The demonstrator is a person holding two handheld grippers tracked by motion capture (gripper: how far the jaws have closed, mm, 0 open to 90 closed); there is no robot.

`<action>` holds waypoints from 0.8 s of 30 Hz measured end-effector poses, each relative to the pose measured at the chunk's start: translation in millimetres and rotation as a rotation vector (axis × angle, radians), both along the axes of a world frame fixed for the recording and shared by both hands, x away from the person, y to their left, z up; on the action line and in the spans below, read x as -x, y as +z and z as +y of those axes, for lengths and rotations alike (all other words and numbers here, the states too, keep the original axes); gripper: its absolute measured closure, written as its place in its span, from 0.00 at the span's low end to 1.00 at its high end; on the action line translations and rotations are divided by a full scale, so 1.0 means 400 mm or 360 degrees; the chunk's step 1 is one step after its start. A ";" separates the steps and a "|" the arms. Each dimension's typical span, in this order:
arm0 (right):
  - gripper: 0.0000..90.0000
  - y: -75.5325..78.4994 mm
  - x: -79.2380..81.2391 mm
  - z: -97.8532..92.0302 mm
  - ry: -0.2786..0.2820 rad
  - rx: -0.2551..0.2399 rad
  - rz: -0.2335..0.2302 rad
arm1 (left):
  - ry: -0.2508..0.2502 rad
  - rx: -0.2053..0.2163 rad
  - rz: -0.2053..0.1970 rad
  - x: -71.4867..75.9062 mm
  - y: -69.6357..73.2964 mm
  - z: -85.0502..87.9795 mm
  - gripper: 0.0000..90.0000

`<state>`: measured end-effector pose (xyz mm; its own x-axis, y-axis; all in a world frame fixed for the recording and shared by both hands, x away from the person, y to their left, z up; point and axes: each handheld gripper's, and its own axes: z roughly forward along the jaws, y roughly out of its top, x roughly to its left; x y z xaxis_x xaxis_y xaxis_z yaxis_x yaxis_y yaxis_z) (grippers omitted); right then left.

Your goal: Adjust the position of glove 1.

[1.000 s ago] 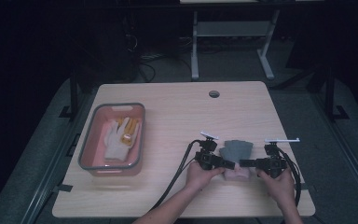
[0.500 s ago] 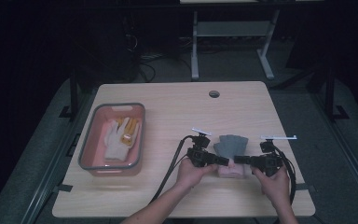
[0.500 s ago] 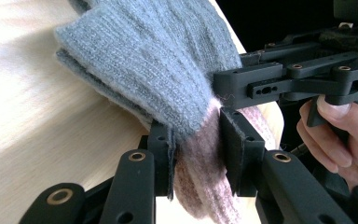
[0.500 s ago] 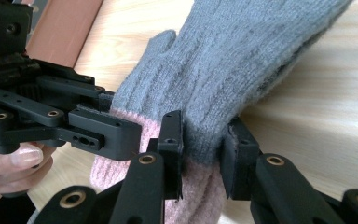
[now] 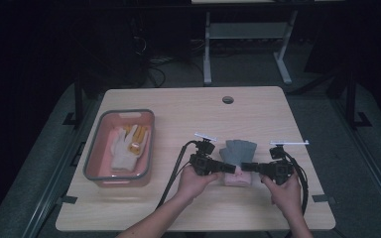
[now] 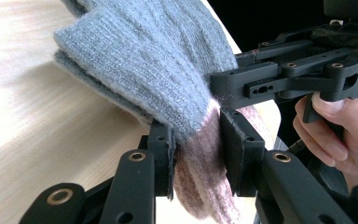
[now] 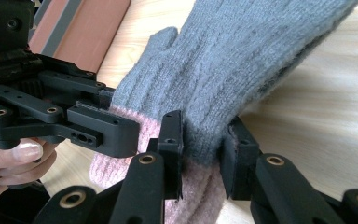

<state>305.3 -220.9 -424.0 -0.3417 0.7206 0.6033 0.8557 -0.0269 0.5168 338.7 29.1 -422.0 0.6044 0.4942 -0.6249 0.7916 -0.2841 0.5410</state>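
At the left of the table (image 5: 178, 106) stands a pink bin (image 5: 93, 158) with a grey rim. It contains a white glove with yellow-orange fingertips (image 5: 126, 146), lying flat on the bin floor.

Right of the bin, near the front edge, the left gripper (image 5: 230, 168) is held in the person's left hand (image 5: 193, 182). Its jaws are clenched on the grey glove (image 5: 238, 150) at the pink cuff (image 5: 238, 178). In the left gripper view, the pads press the knit from both sides where grey meets pink.

The grey glove sits between the two grippers, fingers pointing to the far side, cuff nearest the person.

The right gripper (image 5: 245, 167), held in the right hand (image 5: 285, 191), faces the left gripper. Its jaws are likewise clamped on the same cuff. In the right gripper view, the grey fingers hang clear above the tabletop.
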 end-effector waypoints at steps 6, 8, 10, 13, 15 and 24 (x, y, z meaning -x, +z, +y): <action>0.80 0.019 -0.009 0.028 0.0028 0.0002 -0.0010 | 0.0013 0.0005 -0.0022 -0.001 0.018 0.031 0.74; 0.80 0.028 -0.012 0.039 0.0034 0.0013 -0.0015 | 0.0016 0.0005 -0.0031 0.000 0.023 0.042 0.74; 0.80 0.035 -0.017 0.050 0.0050 0.0023 -0.0023 | 0.0026 0.0013 -0.0039 0.000 0.029 0.054 0.74; 0.80 0.047 -0.021 0.068 0.0067 0.0033 -0.0028 | 0.0037 0.0019 -0.0049 0.001 0.037 0.072 0.74; 0.80 0.054 -0.025 0.079 0.0078 0.0034 -0.0040 | 0.0057 0.0032 -0.0043 0.002 0.042 0.084 0.74; 0.80 0.076 -0.047 0.117 0.0122 0.0020 -0.0039 | 0.0065 0.0029 -0.0076 -0.007 0.064 0.128 0.74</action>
